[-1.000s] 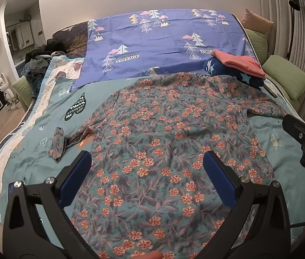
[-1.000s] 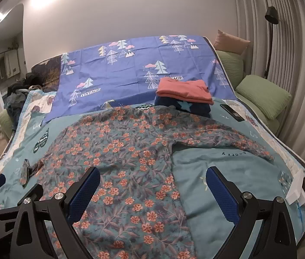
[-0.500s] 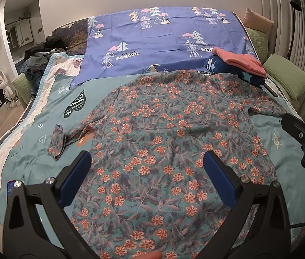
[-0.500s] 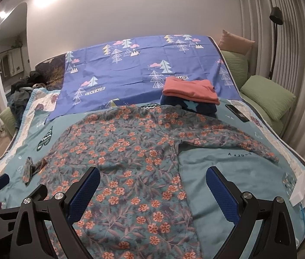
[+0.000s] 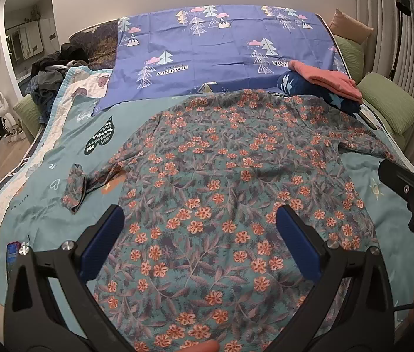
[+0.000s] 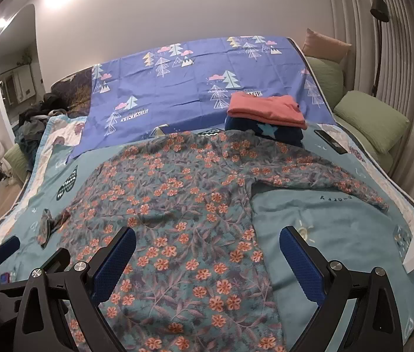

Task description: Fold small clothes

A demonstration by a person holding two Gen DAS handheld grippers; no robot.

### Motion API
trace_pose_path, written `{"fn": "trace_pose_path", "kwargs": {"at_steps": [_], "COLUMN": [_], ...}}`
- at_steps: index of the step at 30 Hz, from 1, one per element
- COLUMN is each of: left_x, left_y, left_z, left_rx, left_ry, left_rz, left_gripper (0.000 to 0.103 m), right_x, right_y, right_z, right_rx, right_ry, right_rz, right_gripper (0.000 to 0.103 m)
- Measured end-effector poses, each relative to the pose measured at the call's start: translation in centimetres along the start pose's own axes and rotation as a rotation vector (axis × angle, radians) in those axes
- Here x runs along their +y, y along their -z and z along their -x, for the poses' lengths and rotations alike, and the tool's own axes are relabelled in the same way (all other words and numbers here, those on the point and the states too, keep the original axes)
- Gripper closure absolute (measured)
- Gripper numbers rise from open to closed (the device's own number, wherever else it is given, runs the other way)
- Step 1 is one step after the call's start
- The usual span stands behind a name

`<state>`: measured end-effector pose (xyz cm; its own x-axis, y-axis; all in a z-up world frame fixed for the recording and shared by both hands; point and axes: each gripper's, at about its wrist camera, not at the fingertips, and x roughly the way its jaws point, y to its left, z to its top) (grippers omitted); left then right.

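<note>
Your left gripper (image 5: 201, 234) sits at the lower centre of its view, jaws wide and empty above the floral garment (image 5: 236, 176), which lies spread flat across the middle of the bed (image 5: 45, 205). Your right gripper (image 6: 207, 252) likewise hangs with jaws wide over the garment's right edge; folded clothes (image 6: 265, 108) are stacked at upper right.

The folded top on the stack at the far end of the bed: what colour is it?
Coral pink folded top, clearest in the right wrist view.
</note>
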<state>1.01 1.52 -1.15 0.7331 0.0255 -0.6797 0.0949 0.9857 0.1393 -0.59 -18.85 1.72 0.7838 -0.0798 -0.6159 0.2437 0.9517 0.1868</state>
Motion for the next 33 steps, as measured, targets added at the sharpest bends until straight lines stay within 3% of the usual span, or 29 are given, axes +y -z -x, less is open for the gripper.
{"fn": "trace_pose_path", "kwargs": {"at_steps": [3,16,33], "left_x": [0.2,0.8,2.0], "left_y": [0.0,0.2,0.1], "left_z": [0.0,-0.5,-2.0], "left_rx": [0.027,-0.01,0.061], "left_ry": [-0.016,-0.003,0.04], "left_rz": [-0.018,0.011,0.071], "left_gripper": [0.0,0.0,0.0], "right_x": [0.0,0.5,1.6], "right_y": [0.0,0.1,0.1], "right_z": [-0.1,-0.9,-2.4], "right_rx": [0.005,0.03,0.062], "right_ry": [-0.001,-0.008,-0.012], "right_rz": [0.001,0.006,0.025], "right_gripper": [0.003,0.003,0.003]}}
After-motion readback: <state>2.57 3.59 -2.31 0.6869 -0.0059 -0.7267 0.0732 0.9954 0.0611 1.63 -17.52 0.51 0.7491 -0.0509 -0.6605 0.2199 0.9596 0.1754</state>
